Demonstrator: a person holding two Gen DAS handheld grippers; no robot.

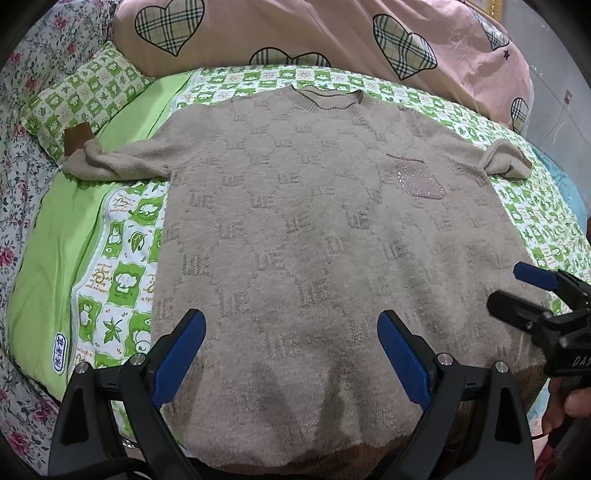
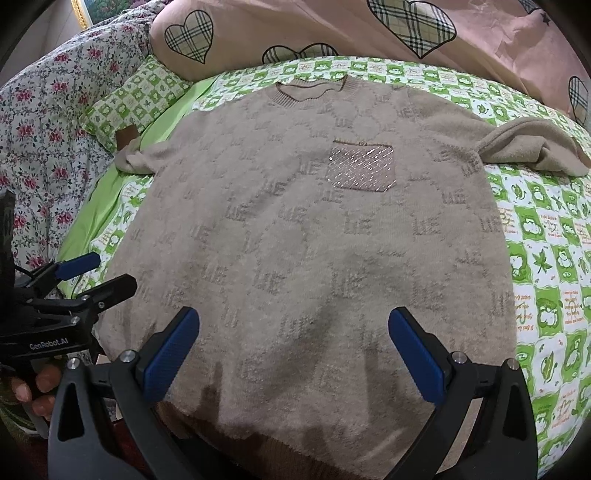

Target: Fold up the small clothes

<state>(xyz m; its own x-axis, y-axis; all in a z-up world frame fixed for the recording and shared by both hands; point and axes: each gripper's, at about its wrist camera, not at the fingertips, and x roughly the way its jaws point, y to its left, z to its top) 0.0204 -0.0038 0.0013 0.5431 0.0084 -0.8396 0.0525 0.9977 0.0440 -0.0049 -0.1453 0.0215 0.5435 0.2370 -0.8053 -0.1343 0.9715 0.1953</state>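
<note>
On the bed, spread flat and face up over a green-and-white checked blanket (image 1: 125,280), lies a beige knitted sweater (image 1: 295,206), its neckline (image 1: 327,99) towards the pink quilt with plaid hearts (image 1: 295,33) and its brown hem nearest the cameras. Both sleeves are stretched outward and crumpled at the ends; the left sleeve (image 1: 110,158) ends at a brown cuff lying against a small checked pillow (image 1: 85,99), and the right sleeve (image 2: 532,147) bunches up near the far edge of the blanket. The left gripper (image 1: 291,354) hovers above the lower part of the sweater, its blue-padded fingers spread wide with nothing between them, and the fabric shows in the gap. The right gripper (image 2: 295,354) hangs likewise over the hem region, jaws wide apart and empty; whether either touches the knit cannot be told. The left wrist view shows the right gripper from the side at the sweater's lower right edge, with fingertips of a hand (image 1: 572,402) on its grip. The right wrist view shows the left gripper at the lower left edge and gives a clearer look at the sparkly chest pocket (image 2: 362,168), along with a floral sheet (image 2: 48,122) beyond the blanket.
</note>
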